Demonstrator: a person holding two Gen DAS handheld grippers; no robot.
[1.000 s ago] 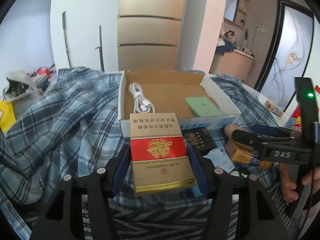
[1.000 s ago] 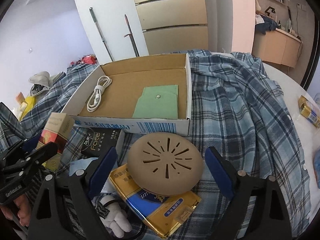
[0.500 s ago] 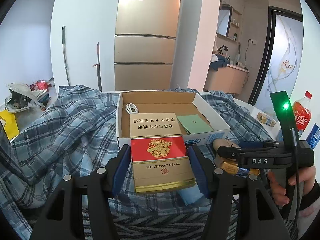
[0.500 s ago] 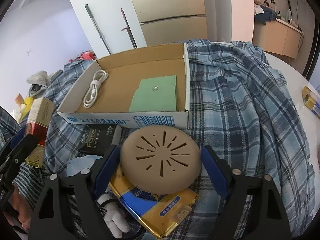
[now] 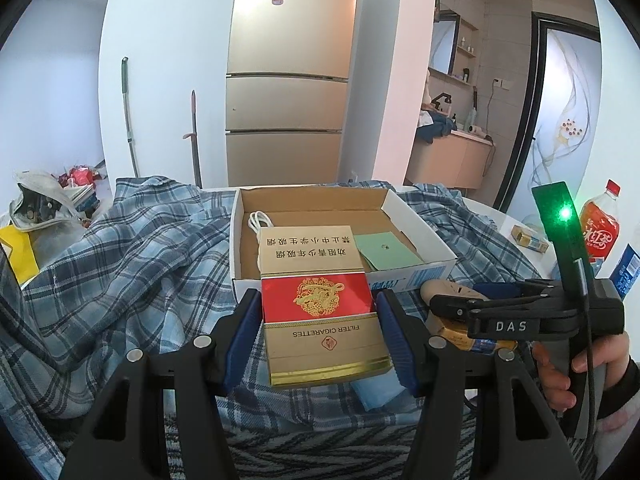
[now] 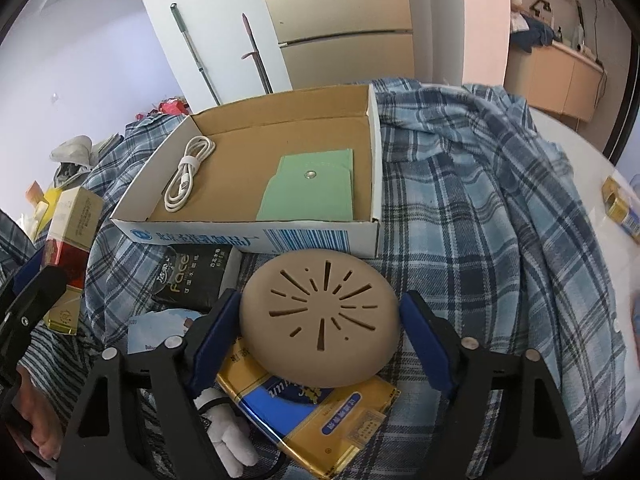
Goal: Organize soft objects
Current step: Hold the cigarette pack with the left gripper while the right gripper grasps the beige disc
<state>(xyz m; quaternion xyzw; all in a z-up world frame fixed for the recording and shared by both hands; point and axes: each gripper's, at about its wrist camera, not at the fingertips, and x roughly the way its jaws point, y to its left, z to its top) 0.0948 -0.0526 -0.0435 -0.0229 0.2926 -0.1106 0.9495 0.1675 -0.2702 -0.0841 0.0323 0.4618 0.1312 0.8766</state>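
On the table covered by the blue checked shirt (image 6: 480, 208), I see the open cardboard box (image 6: 256, 236) in front of both my grippers. Inside it lie a coiled white cable (image 6: 188, 172) at the left and a flat green pouch (image 6: 312, 184) at the right, well apart from each other.

My left gripper (image 5: 318, 332) is pinching the red and gold cigarette pack (image 5: 320, 308); both blue pads press on its long sides, and the pack is lifted, with its far end in front of the near wall of the box. In the right wrist view the same pack shows at the left edge, held above the cloth.

My right gripper (image 6: 320, 340) has the round beige perforated disc (image 6: 320, 320) between its fingers, and its jaws are closing. The left pad looks to touch the rim of the disc, while at the right pad I still see a thin gap, so I do not call it a grip. The disc rests on a blue and gold pack (image 6: 316, 412). Just beside, toward the box, lies a black tissue packet (image 6: 196, 280), and near my left finger a small white plush toy (image 6: 224, 440) lies on the cloth.
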